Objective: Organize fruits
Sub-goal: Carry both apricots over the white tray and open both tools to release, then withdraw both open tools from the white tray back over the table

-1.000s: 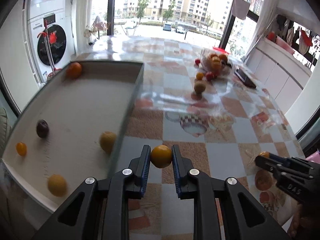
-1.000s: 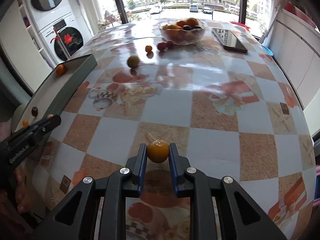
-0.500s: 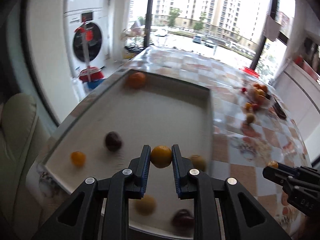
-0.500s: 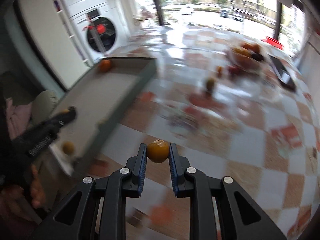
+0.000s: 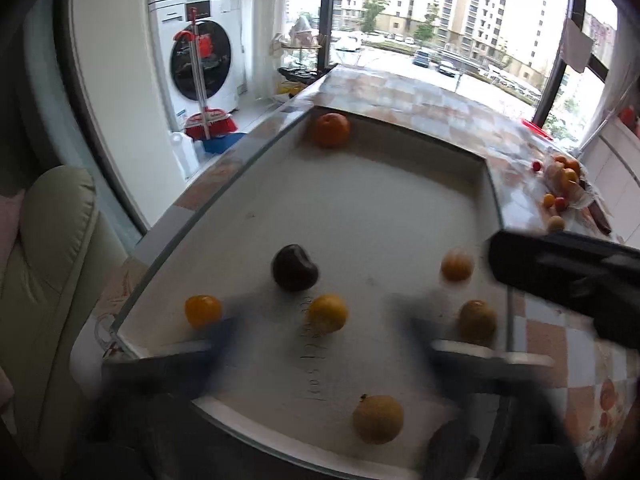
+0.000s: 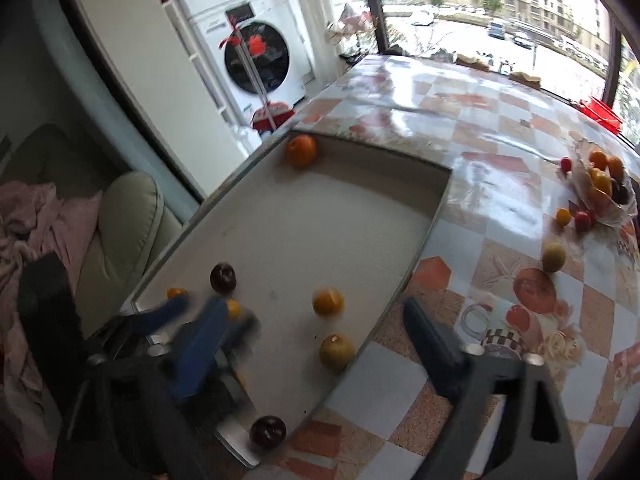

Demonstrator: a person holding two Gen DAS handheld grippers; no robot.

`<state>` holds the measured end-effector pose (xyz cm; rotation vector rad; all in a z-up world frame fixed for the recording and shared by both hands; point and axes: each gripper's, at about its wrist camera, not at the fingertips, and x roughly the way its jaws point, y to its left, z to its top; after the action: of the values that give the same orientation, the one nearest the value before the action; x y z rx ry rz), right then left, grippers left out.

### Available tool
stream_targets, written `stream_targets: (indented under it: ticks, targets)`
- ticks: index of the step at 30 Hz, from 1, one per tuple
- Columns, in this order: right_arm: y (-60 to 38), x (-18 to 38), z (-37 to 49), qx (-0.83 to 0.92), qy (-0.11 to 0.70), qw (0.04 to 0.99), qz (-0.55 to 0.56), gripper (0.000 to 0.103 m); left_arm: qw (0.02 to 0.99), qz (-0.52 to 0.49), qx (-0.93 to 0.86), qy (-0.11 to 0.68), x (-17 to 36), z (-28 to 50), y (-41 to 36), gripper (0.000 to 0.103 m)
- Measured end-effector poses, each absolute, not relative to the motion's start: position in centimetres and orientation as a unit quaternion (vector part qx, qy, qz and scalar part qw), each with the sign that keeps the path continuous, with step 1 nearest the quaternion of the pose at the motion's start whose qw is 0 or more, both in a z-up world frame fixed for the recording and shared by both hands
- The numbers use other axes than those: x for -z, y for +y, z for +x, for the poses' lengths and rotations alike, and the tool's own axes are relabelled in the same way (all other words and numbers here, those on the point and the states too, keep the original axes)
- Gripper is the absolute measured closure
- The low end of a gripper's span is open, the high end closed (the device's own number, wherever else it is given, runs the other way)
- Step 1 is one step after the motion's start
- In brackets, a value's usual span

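A white tray (image 5: 380,208) holds several fruits: a big orange (image 5: 330,130) in the far corner, a dark plum (image 5: 294,267) and small orange and yellow fruits. My left gripper (image 5: 324,344) is open wide and blurred over the tray, with a small orange fruit (image 5: 327,313) lying free between its fingers. My right gripper (image 6: 328,332) is open too, its fingers spread over the tray's right rim; a small orange fruit (image 6: 328,301) lies free in the tray (image 6: 320,220) ahead of it. In the left wrist view the right gripper (image 5: 568,272) shows dark at right.
A glass bowl of fruit (image 6: 604,188) stands at the far right of the checkered table (image 6: 500,128), with small loose fruits (image 6: 554,257) beside it. A washing machine (image 6: 256,56) and a sofa arm (image 6: 128,236) lie left of the table.
Both grippers have swung left over the tray and opened. The orange fruits that they held now lie loose in the tray.
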<state>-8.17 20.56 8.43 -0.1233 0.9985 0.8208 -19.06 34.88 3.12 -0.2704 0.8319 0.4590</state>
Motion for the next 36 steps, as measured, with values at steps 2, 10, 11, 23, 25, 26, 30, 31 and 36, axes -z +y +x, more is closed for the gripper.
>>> stream_targets:
  ticks: [2,10,11,23,25,26,30,31,36]
  targets:
    - [19.4,-8.6,-8.1,-0.367,0.460,0.806,-0.056,0.008,0.894,-0.131,-0.217,0.371,-4.0,-19.7,34.4,0.000]
    - [8.4,-6.9,-6.0,-0.249,0.478,0.842,0.008,0.000,0.916,-0.086,-0.158,0.358,-6.9,-18.5,29.4,0.000]
    - [6.9,-6.4,-5.8,-0.232,0.484,0.844,0.017,0.000,0.920,-0.077,-0.142,0.358,-7.3,-18.2,28.2,0.000]
    - [-8.5,-1.2,-4.6,-0.047,0.488,0.869,0.065,0.001,0.902,0.008,-0.042,0.429,-2.8,-12.2,15.6,0.000]
    - [-8.7,-1.1,-4.9,-0.051,0.472,0.878,0.061,0.001,0.899,-0.001,-0.051,0.434,-2.1,-11.1,15.8,0.000]
    - [-8.5,-0.9,-5.1,-0.051,0.464,0.883,0.052,0.000,0.899,-0.006,-0.052,0.434,-1.9,-10.7,15.7,0.000]
    - [-6.8,-0.3,-5.3,-0.027,0.464,0.885,-0.014,0.000,0.895,-0.027,-0.061,0.440,-1.1,-9.9,16.9,0.000]
    - [-6.9,-0.5,-5.4,-0.029,0.464,0.885,-0.014,0.000,0.887,-0.029,-0.057,0.457,-0.5,-9.6,16.9,0.000]
    - [-7.1,-0.5,-5.5,-0.030,0.463,0.886,-0.010,0.000,0.888,-0.031,-0.054,0.456,0.1,-9.8,16.5,0.000]
